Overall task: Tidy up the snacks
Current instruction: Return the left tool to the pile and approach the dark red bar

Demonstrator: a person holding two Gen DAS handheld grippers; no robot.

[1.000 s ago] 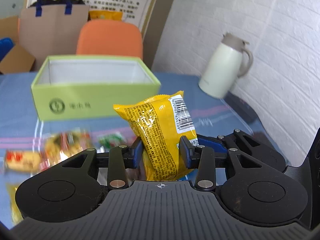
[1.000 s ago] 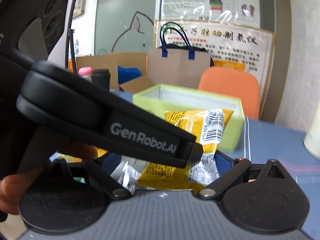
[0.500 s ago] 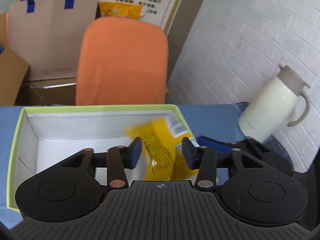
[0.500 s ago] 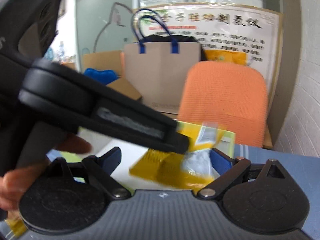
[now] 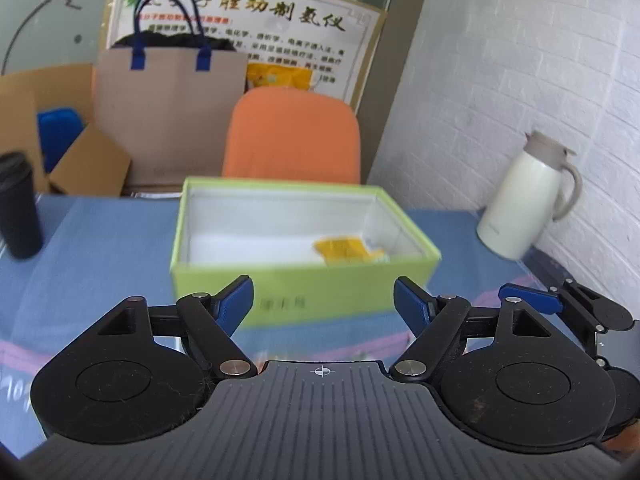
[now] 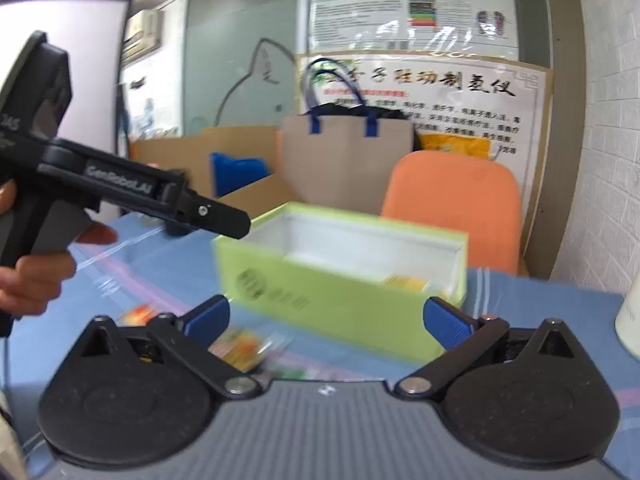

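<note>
now both grippers, left (image 5: pixel 323 306) & right (image 6: pixel 326 320), spread wide w/ nothing held; yellow pack (image 5: pixel 346 250) inside green box (image 5: pixel 304 280) by its right wall.

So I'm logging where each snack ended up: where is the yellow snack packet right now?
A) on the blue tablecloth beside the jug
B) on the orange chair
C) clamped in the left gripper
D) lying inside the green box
D: the yellow snack packet lies on the floor of the green box, and the left gripper is open with nothing in it.

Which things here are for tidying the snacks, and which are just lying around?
For the job: green box, yellow snack packet inside it, loose snacks on the table.
Just around: white jug, black cup, orange chair, paper bag.
</note>
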